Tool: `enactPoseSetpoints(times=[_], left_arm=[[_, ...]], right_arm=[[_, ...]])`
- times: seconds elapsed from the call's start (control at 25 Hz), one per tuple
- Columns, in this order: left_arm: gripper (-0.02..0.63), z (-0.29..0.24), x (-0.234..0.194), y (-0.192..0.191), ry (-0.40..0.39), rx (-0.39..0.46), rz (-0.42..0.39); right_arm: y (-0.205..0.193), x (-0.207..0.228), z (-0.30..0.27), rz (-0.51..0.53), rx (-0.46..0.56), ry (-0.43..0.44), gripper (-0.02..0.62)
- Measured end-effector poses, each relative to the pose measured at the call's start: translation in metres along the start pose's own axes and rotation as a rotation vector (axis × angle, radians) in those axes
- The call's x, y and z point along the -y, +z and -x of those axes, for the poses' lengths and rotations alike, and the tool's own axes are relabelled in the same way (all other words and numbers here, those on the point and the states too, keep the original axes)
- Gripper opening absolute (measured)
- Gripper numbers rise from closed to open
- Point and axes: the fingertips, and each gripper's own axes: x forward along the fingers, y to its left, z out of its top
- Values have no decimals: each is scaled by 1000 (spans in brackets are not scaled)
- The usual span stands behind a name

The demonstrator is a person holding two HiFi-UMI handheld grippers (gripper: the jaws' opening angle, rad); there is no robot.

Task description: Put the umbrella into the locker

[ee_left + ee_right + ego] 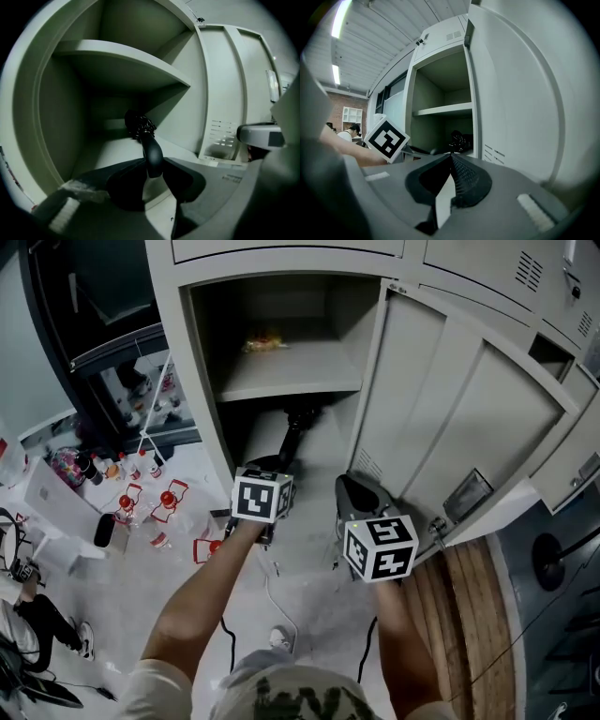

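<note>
A black folded umbrella [292,432] lies with its far end inside the lower compartment of the open grey locker [291,371]. My left gripper [275,468] is shut on its handle at the locker's mouth. In the left gripper view the handle [152,157] sits between the jaws and the bundled canopy [136,123] reaches under the shelf [126,61]. My right gripper [354,486] hangs beside the open door [450,418], shut with nothing in it. In the right gripper view its jaws [451,157] meet at the tips, and the umbrella [459,139] shows dark inside the locker.
A small yellow and red packet [265,341] lies on the locker shelf. Several bottles with red caps [150,502] and a white box stand on the floor at the left. Cables [277,601] run across the floor under my arms. Wooden boards [469,615] lie at the right.
</note>
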Motion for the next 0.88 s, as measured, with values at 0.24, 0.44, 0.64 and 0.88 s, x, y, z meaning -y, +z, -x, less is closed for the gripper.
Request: enactPoseSetpoints(times=[0.24, 0.44, 0.64, 0.88], left_arm=[[123, -9, 2, 12, -17, -13, -5], [126, -9, 4, 13, -12, 12, -13], [133, 9, 7, 12, 7, 43, 18], [133, 55, 17, 14, 37, 97, -3]], right_arm=[[4, 7, -4, -1, 5, -31, -2], [3, 7, 1, -4, 3, -35, -2], [4, 4, 15, -8, 9, -21, -2], [14, -11, 35, -6, 37, 21, -2]])
